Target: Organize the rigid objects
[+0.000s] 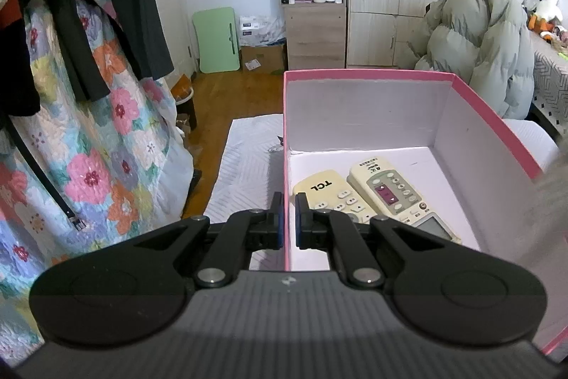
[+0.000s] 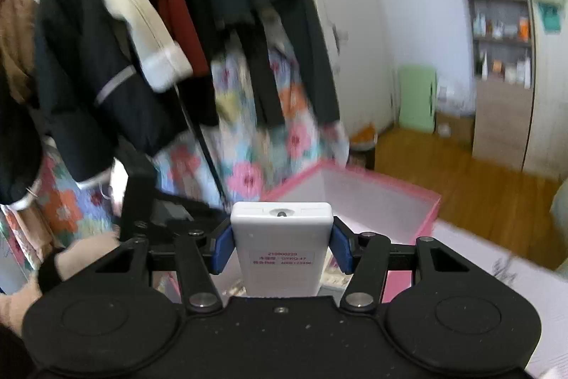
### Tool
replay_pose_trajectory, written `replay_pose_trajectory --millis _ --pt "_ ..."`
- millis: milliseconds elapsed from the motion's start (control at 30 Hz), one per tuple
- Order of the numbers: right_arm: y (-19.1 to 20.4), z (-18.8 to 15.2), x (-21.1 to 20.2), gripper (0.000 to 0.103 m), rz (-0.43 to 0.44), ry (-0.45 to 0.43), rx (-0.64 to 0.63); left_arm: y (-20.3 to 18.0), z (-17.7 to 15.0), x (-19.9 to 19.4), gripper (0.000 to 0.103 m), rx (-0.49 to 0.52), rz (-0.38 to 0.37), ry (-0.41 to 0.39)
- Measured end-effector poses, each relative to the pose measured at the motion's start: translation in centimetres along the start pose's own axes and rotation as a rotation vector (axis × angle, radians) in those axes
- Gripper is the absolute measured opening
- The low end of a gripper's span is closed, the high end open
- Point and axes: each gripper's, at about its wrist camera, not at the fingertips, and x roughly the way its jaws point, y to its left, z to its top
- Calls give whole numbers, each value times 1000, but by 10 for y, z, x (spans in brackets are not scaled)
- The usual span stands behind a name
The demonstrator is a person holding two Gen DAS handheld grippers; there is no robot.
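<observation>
right claw [image 2: 280,249] grips a white remote [image 2: 282,245] by its two long sides, blue pads [image 2: 220,249] pressed on either flank, back label up. the remote's long axis runs straight out along the claw, its front end pointing toward the pink box [image 2: 431,215], which lies ahead and below with its open top facing up. this view is blurred, so how high the remote hangs over the rim i cannot tell.

left claw [image 1: 289,217] is closed on the left wall of the pink box [image 1: 497,126], one finger outside and one inside, steadying it on the bed. inside, a tcl remote [image 1: 330,190] and a second remote [image 1: 394,194] lie side by side against the near-left part of the floor, both with long axes running slightly diagonally from near to far.

judging by this, the coming move is a lowering into the free strip on the right of the box floor, which looks wide enough if the held remote stays parallel to the other two. the right wall and far wall are the edges to clear; the left claw's inner finger crowds the left side, so right is the safer lane.
</observation>
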Motion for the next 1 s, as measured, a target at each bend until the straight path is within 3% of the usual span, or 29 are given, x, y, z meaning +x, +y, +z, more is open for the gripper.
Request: replay_pose_trajectory --millis 167,300,600,733,867,1000 --pt "-1 -1 58 61 -67 3 40 2 0 0 5 -15 -9 0" --pt "5 -14 86 61 -11 75 41 4 -1 1 5 -29 -21 -5" --pt "19 -37 59 61 6 220 -89 2 0 1 5 -22 -19 -9" --pt "20 -45 57 61 69 280 -115 1 0 1 5 -27 -23 -10" --pt "18 -50 62 61 122 293 -121 2 0 1 5 -26 -21 -10" --pt "22 -50 66 62 85 297 -171 2 0 1 5 -22 -17 -9"
